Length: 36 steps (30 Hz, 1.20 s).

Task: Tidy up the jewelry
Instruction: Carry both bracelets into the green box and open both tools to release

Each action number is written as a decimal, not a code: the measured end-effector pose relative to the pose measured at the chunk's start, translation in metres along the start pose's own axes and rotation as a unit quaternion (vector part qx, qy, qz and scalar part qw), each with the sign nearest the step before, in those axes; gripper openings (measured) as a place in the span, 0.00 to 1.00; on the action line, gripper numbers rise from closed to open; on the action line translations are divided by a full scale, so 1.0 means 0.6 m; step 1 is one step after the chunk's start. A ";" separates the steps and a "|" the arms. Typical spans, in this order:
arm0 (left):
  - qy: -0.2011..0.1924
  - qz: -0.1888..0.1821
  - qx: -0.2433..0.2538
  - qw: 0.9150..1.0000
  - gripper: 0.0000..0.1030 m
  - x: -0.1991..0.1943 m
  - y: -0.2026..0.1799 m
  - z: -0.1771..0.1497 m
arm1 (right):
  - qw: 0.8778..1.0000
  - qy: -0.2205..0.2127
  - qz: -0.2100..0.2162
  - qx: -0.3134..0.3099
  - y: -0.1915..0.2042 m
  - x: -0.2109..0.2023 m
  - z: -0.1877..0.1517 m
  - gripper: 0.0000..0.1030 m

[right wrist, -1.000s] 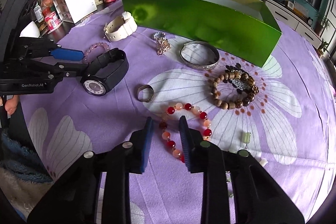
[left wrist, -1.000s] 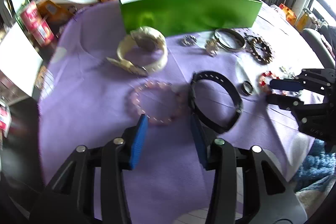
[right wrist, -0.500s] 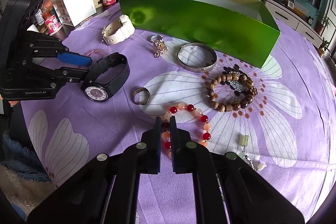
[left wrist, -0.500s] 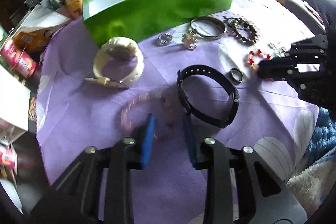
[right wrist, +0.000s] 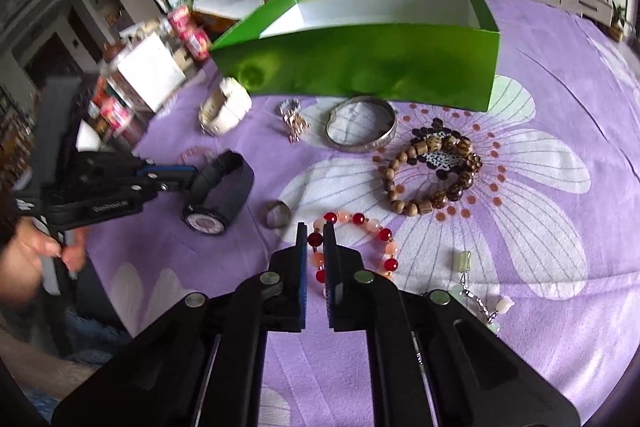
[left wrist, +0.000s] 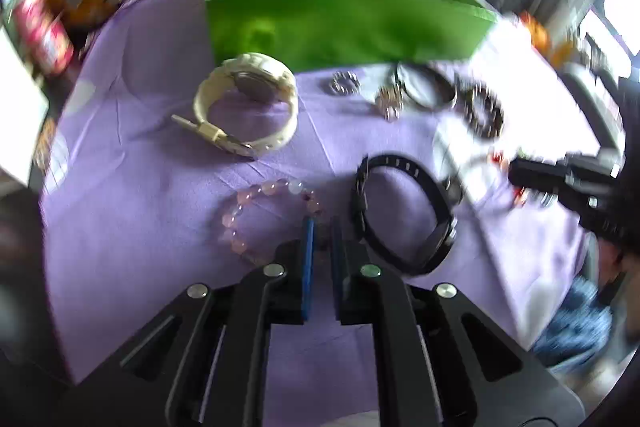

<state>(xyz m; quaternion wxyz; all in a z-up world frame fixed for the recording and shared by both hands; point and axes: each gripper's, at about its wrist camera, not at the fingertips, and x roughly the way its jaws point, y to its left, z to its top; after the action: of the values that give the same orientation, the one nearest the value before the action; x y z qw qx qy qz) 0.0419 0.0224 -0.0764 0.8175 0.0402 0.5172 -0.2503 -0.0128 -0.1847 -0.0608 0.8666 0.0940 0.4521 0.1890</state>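
**Both grippers pinched on bead bracelets, green box not yet reached**

While both bracelets lie on the purple cloth (right wrist: 560,187), you have each tool closed down on one. Your left gripper (left wrist: 320,227) is clamped onto the near-right arc of the pink bead bracelet (left wrist: 256,211), which sits in front of the green box (right wrist: 360,67), well short of it, with the white watch (left wrist: 248,103) between. Your right gripper (right wrist: 316,235) is clenched on a red bead at the near-left arc of the red-and-peach bracelet (right wrist: 360,243), also in front of the box and well apart from it.

Risks, as judged from here:
- Each pinch catches only one or two beads. Round beads can roll out from between the pads on the lift, dropping the loop back on the cloth.
- The black watch (left wrist: 400,211) lies just beside the pink bracelet on its right. A sideways drag could snag its strap.
- The plain ring (right wrist: 278,213) sits near the red bracelet's left edge; the hanging loop could sweep it.
- The silver bangle (right wrist: 362,131) and wooden bead bracelet (right wrist: 432,167) lie between the red bracelet and the box. A low carry could knock them.
- The box wall faces you; beads dangling low may strike it.
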 end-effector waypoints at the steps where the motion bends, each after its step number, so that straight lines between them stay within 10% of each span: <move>1: -0.008 -0.014 -0.016 1.000 0.07 -0.007 0.004 0.002 | 1.000 -0.005 0.012 0.013 -0.006 -0.006 0.002 0.07; 14: -0.112 -0.121 -0.094 0.982 0.07 -0.101 0.022 0.104 | 0.983 -0.092 0.128 0.094 -0.052 -0.084 0.090 0.07; 33: -0.089 -0.042 -0.108 0.989 0.07 0.017 0.043 0.310 | 0.987 -0.106 0.041 0.111 -0.121 0.019 0.276 0.07; 36: -0.078 -0.027 -0.108 0.991 0.17 0.037 0.047 0.319 | 0.987 -0.097 0.022 0.124 -0.135 0.034 0.281 0.24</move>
<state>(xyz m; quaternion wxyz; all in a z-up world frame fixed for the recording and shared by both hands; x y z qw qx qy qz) 0.2204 -0.0233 -0.0126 0.8478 -0.0816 0.4770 -0.2170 0.1559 -0.2488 -0.0065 0.8838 0.2286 0.3834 0.1403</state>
